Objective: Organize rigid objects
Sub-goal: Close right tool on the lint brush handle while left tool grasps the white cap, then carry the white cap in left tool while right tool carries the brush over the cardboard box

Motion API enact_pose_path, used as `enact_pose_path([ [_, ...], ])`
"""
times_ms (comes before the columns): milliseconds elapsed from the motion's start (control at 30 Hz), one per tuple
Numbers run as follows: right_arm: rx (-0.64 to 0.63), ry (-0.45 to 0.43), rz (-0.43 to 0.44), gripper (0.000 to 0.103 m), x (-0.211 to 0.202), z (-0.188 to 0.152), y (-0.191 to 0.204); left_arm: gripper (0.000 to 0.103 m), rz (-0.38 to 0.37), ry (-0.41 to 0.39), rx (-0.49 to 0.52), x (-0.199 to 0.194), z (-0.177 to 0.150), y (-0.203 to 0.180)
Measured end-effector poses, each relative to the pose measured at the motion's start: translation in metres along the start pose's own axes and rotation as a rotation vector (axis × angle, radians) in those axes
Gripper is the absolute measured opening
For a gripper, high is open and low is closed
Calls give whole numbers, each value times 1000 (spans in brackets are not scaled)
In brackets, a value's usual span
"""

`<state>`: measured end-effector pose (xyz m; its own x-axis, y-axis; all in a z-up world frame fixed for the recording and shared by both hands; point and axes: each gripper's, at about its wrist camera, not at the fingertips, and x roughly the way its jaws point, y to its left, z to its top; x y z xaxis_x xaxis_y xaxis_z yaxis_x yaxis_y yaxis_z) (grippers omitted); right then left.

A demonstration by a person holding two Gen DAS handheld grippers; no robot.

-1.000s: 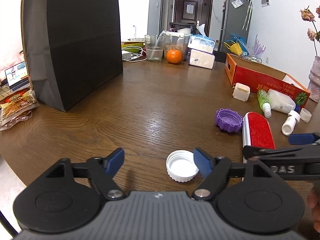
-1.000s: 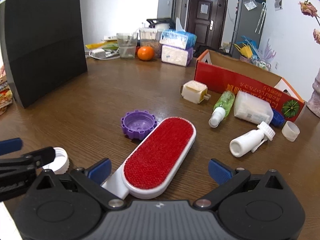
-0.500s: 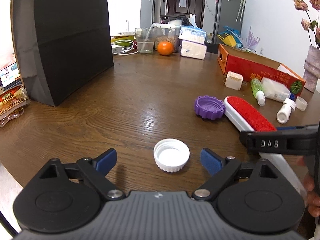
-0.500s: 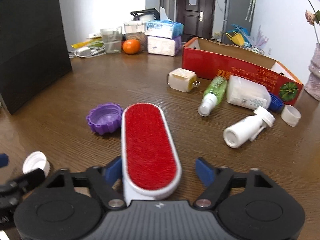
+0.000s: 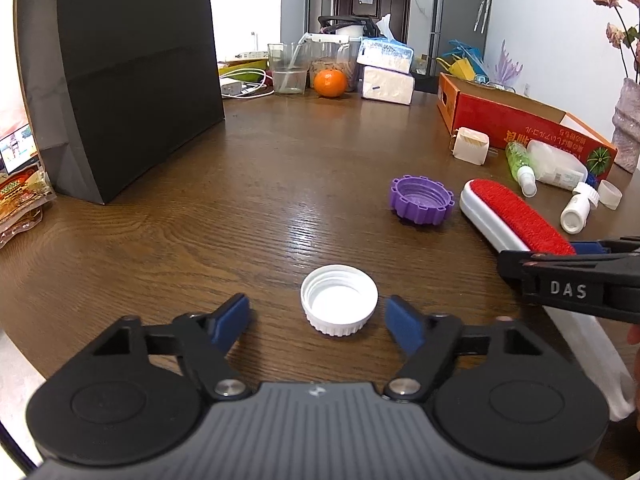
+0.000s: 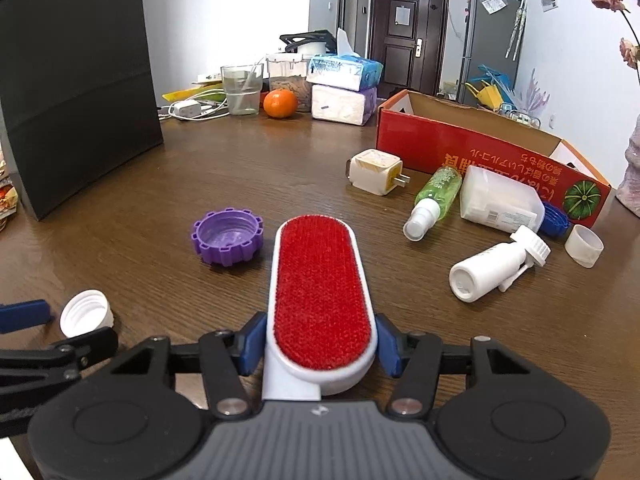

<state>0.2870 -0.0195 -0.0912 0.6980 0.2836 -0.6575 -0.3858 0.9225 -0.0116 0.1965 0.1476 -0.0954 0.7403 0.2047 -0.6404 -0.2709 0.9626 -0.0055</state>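
Closing since before, right fingers [image 6: 320, 344] now pinch the red-faced lint brush [image 6: 322, 292]; left fingers [image 5: 319, 318] spread wide around the white cap [image 5: 339, 305].

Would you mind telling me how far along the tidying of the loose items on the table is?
Early, it seems. Nothing looks sorted yet. In hand: the right gripper is closed on the lint brush, while the left gripper is open around the white cap. Left on the table: the purple lid, green spray bottle, white bottle and charger plug beside the red box.
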Motion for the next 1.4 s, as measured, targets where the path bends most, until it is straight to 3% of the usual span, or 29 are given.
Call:
enact_pose_path([
  [67, 2, -6, -1, 55, -2, 0, -1, 57, -10, -3, 1, -1, 1, 0],
  [167, 3, -11, 0, 55, -4, -1, -3, 42, -23, -2, -2, -2, 2, 0],
  [700, 28, -55, -4, 55, -24, -2, -15, 42, -52, -36, 7, -16, 12, -14],
  [1400, 106, -151, -81, 55, -54, 22, -75, 42, -146, -117, 60, -22, 71, -77],
])
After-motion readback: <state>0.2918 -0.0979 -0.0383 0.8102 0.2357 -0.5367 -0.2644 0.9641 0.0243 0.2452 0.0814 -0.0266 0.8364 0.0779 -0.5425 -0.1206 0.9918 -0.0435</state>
